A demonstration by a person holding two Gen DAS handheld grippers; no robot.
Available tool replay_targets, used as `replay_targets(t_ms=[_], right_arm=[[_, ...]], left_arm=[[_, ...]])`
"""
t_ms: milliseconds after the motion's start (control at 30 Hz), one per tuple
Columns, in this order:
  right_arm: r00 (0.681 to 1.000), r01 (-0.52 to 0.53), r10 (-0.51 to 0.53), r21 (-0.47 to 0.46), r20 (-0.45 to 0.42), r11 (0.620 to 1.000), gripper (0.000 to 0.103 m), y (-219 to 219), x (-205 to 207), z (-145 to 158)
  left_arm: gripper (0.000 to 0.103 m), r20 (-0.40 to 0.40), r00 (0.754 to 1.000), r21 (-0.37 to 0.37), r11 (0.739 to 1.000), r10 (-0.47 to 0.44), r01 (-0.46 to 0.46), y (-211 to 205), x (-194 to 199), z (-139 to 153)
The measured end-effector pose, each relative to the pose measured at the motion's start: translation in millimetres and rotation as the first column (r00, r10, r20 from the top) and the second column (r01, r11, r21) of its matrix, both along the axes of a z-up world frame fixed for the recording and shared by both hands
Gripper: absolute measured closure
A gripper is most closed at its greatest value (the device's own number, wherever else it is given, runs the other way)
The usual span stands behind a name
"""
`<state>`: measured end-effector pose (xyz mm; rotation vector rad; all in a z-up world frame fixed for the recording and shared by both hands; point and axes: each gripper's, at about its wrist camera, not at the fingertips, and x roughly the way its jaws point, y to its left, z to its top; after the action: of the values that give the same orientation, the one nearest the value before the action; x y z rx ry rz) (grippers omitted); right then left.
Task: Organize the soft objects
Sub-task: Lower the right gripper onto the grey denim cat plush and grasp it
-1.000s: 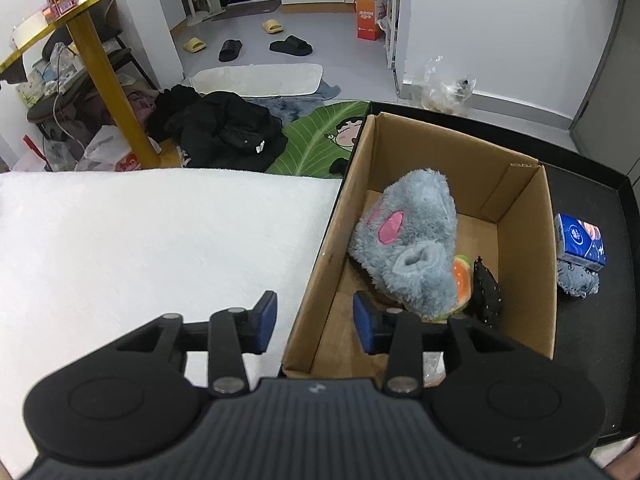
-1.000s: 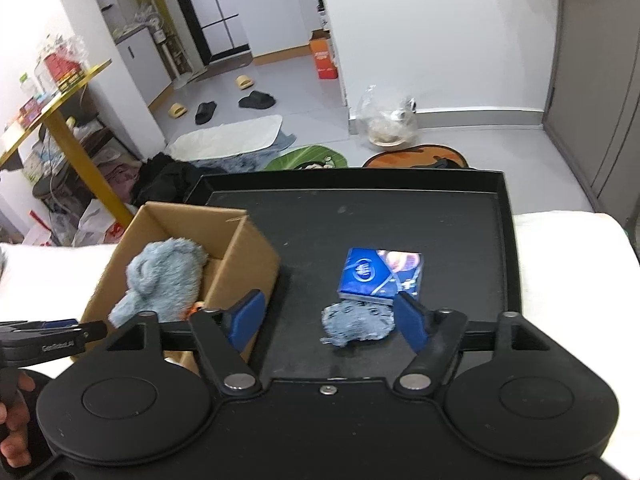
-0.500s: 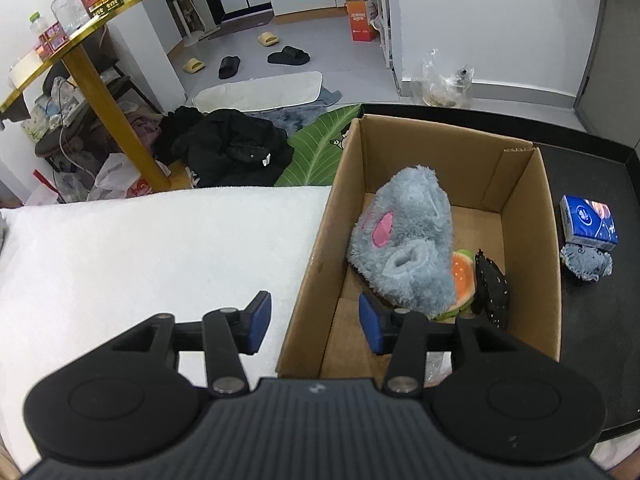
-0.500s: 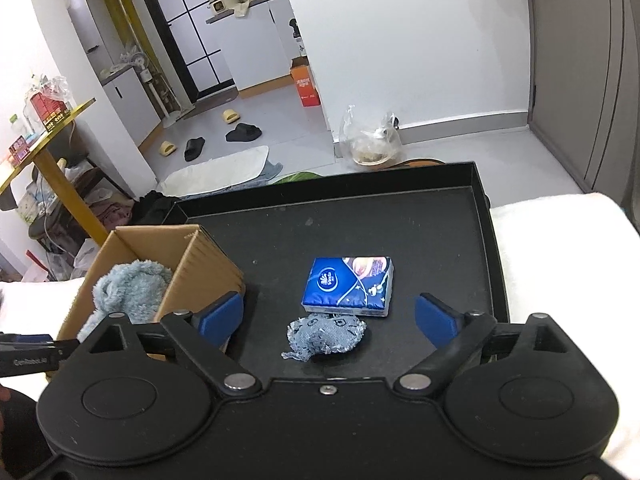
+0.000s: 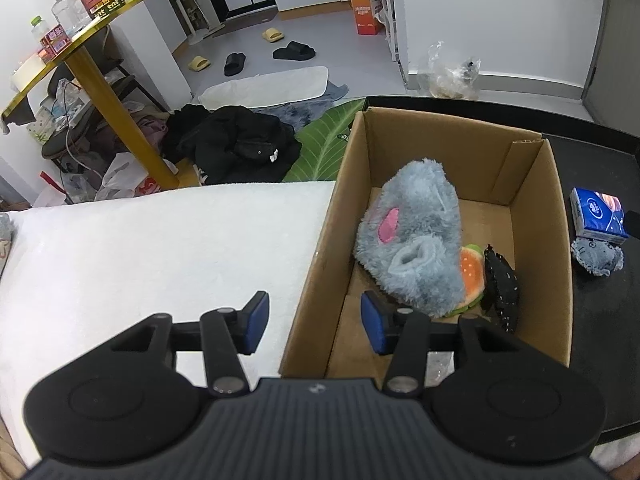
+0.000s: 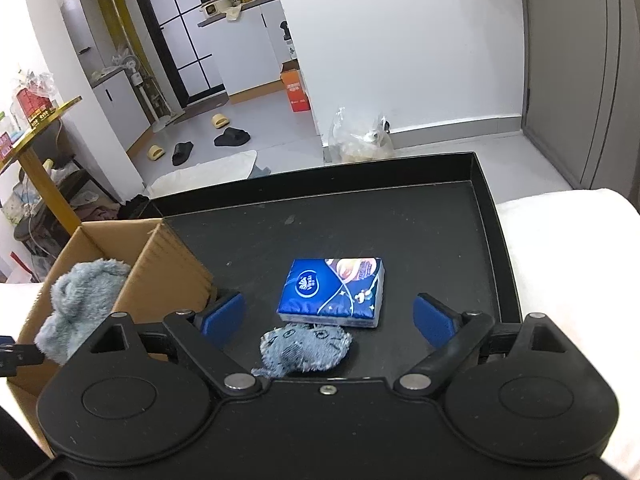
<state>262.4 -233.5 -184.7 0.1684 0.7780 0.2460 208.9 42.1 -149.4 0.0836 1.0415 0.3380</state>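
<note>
A cardboard box (image 5: 532, 240) stands on the black tray (image 6: 360, 216). Inside lie a fluffy grey plush (image 5: 416, 240), an orange-green burger toy (image 5: 472, 272) and a black spotted soft item (image 5: 502, 288). On the tray to the right of the box lie a blue tissue pack (image 6: 332, 292) and a small blue-grey denim pouch (image 6: 306, 348); both also show in the left wrist view, the pack (image 5: 598, 212) and the pouch (image 5: 596, 256). My left gripper (image 5: 312, 322) is open and empty, straddling the box's near-left wall. My right gripper (image 6: 328, 320) is wide open and empty, above the pouch and the pack.
A white padded surface (image 5: 140, 248) lies left of the box and also right of the tray (image 6: 568, 232). The box's right wall (image 6: 168, 276) is close to my right gripper's left finger. Beyond are the floor, black clothes (image 5: 236, 144) and a yellow-legged table (image 5: 108, 92).
My right gripper has opened wider and come closer over the pouch and tissue pack. My left gripper has opened wider and pulled back slightly from the box.
</note>
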Motion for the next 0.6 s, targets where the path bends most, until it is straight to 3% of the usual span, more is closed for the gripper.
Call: replay_targets(t_ms=[200, 467, 533, 600], right_arm=[[0.998, -0.041, 0.041, -0.002, -0.057, 0.999, 0.015, 6, 3, -9], [0.988, -0.14, 0.131, -0.109, -0.08, 0.984, 0.032, 30, 2, -20], [0.986, -0.156, 0.146, -0.128, -0.079, 0.979, 0.053, 31, 0, -21], [0.984, -0.164, 0.151, -0.144, -0.098, 0.976, 0.067, 30, 0, -23]], left_arm=[[0.054, -0.001, 1.0, 0.002, 1.0, -0.004, 0.004, 0, 1, -1], [0.053, -0.001, 1.0, 0.007, 1.0, -0.007, 0.007, -1, 0, -1], [0.053, 0.001, 1.0, 0.006, 1.0, -0.008, 0.008, -1, 0, -1], [0.053, 0.003, 1.0, 0.005, 1.0, -0.006, 0.006, -1, -1, 0]])
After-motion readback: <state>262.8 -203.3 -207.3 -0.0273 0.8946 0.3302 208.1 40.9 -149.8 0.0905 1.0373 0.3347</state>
